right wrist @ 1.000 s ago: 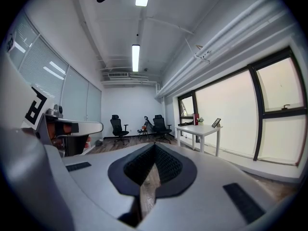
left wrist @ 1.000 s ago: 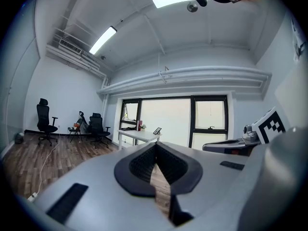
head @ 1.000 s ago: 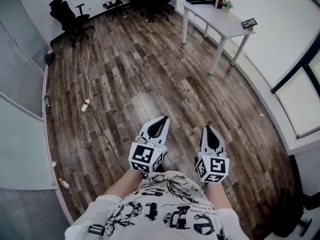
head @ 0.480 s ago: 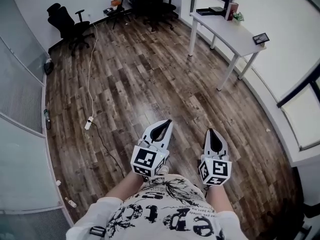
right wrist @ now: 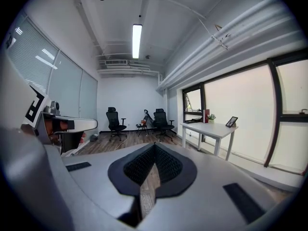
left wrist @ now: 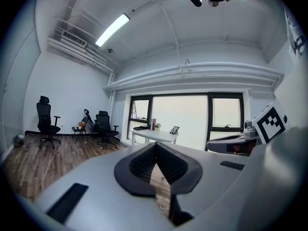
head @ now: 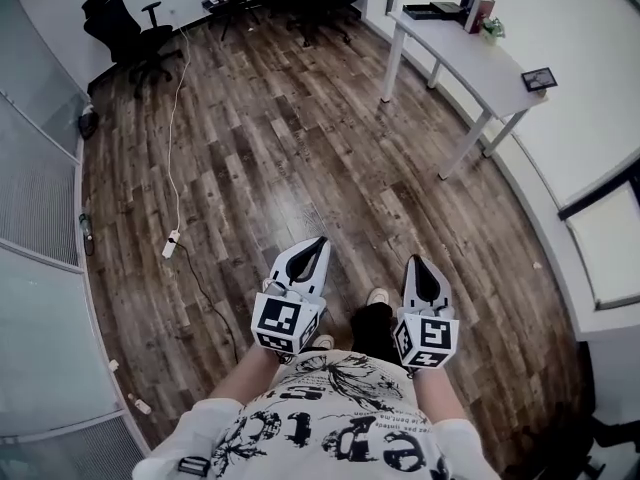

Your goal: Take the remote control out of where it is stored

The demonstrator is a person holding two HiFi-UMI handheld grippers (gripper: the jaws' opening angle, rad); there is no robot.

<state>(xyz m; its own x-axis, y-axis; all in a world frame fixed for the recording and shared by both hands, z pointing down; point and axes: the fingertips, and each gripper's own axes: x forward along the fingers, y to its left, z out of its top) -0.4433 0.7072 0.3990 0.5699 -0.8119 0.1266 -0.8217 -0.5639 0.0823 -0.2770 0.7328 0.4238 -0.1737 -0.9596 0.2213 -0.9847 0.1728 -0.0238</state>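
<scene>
Large black lettering printed across white shirt [head: 330, 423]; seen from above, partly cut by picture edge, no word made out with certainty. Square black-and-white code markers on cubes of left gripper [head: 319, 239] and right gripper [head: 416, 260]: patterns only, no letters or numerals. Frame [head: 539, 78] on counter [head: 470, 53]: content too small to read.

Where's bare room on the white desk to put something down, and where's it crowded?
White desk: bare through the middle, between the small plant and the picture frame. Far end crowded: black tray, red box, plant together. Wood floor is open from the power strip across to the desk legs.
</scene>
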